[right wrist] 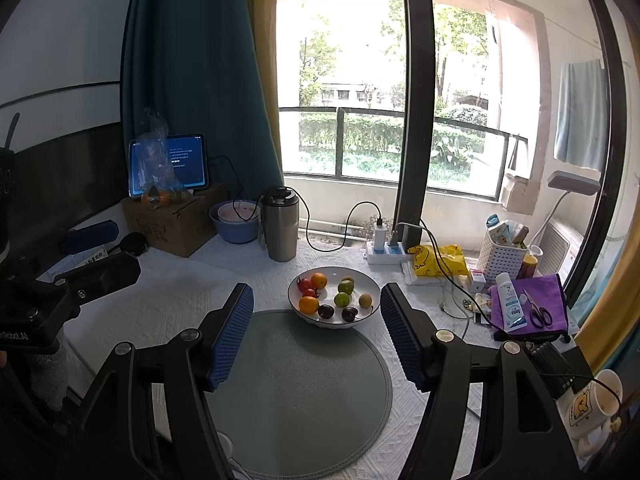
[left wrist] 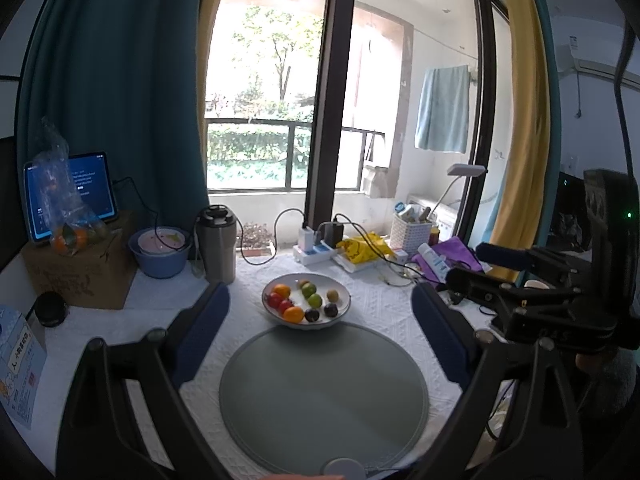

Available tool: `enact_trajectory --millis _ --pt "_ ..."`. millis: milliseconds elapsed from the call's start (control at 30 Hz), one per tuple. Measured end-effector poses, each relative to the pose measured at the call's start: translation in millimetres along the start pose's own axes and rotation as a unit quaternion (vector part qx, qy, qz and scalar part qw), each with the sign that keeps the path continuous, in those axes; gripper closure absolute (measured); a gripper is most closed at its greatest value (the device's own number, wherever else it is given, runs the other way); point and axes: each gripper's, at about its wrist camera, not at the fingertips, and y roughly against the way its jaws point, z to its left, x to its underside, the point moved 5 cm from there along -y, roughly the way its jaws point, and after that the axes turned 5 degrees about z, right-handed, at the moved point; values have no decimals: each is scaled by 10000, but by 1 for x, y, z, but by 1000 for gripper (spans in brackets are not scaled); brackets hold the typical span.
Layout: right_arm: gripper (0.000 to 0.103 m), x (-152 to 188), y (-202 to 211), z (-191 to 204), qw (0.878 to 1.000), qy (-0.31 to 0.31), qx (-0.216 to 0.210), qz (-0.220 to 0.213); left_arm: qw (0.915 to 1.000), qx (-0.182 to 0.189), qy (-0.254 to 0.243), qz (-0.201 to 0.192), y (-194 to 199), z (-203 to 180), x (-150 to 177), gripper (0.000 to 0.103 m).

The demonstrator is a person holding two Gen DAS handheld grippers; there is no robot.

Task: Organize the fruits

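Both my grippers, left (left wrist: pixel 320 320) and right (right wrist: pixel 317 330), hang spread wide with nothing in them over the grey mat (right wrist: pixel 298 396). All the fruits (right wrist: pixel 334 298) sit in the white bowl (right wrist: pixel 370 282) just behind it. Could be pre-sort or done, honestly can't tell.

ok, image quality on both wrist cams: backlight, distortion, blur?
Left wrist: the window is blown out, the fisheye bends its frame, and the corners go dark; the fruit plate is sharp and evenly lit, seen between the open left claw. Right wrist: the same overexposed glass and heavy barrel curve; the open right claw is crisp, with no motion blur.
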Motion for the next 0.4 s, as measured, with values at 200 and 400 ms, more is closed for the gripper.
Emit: enact_trajectory --millis 200,400 --pt "34 0 -2 -1 10000 -16 -5 23 10000 -2 -28 22 -2 -2 1 10" --pt "34 0 -10 -2 9999 -44 -63 85 10000 4 -59 80 -10 -4 2 10"
